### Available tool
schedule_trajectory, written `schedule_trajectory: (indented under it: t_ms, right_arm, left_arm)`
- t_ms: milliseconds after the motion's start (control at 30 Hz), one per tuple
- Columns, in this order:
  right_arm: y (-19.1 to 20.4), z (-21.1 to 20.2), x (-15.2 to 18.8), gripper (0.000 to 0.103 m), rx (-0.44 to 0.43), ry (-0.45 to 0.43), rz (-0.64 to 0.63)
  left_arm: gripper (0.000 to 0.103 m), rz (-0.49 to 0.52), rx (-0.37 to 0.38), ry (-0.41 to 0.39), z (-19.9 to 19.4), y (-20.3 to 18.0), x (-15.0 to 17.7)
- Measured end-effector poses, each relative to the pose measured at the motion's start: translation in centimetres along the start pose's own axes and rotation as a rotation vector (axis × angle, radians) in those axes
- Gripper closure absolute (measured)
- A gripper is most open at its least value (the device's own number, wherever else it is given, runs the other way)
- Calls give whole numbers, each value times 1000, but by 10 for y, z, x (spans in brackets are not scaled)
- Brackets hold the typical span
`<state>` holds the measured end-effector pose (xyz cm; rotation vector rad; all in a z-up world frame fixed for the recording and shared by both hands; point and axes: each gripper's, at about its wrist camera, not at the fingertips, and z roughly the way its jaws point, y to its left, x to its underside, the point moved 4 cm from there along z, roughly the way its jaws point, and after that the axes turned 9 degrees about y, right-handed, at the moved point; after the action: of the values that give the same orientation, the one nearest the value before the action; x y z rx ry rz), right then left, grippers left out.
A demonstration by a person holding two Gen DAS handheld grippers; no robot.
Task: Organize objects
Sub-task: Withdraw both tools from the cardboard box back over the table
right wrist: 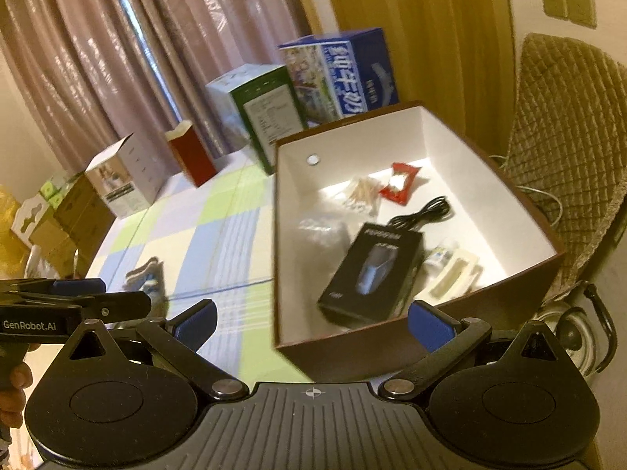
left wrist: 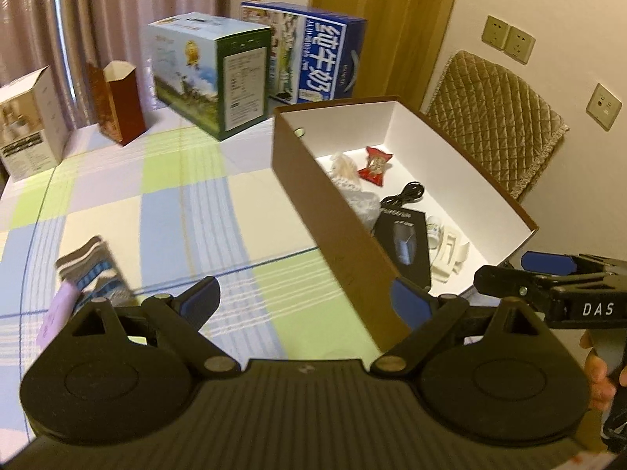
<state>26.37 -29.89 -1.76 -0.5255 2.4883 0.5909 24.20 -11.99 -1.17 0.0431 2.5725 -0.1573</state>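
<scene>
The worktop (left wrist: 164, 203), under a checked cloth, carries a row of cartons along its far edge: a blue milk carton (left wrist: 321, 58), a green carton (left wrist: 207, 74), a dark red box (left wrist: 121, 105) and a white box (left wrist: 31, 125), likely parked there to keep the middle free for sorting. Near the right edge stands an open brown box (right wrist: 392, 348) with a white inside, which seems to be the collecting bin: it already holds a black package (right wrist: 372, 274), a black cable (right wrist: 423, 211), a red snack packet (right wrist: 399, 186), a bundle of small sticks (right wrist: 364, 194) and some pale plastic pieces (right wrist: 454, 270). One item is still out on the cloth, a folded pair of striped socks (left wrist: 94, 270) toward the near left edge, probably the next to go in. The left hand-held gripper (left wrist: 309, 297) has its jaws spread wide with nothing between them, over the cloth beside the box wall. The right hand-held gripper (right wrist: 313, 319) is likewise wide open and empty, at the box's near corner
</scene>
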Motion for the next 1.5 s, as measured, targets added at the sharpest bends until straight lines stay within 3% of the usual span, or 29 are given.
schedule_trajectory:
  t_ms: [567, 1500]
  right_arm:
    - [88, 38, 26, 2, -94, 92, -124]
    - [161, 112, 50, 2, -116, 225, -171]
  left_arm:
    - [11, -95, -72, 27, -34, 72, 50]
    - [11, -219, -147, 71, -43, 172, 95]
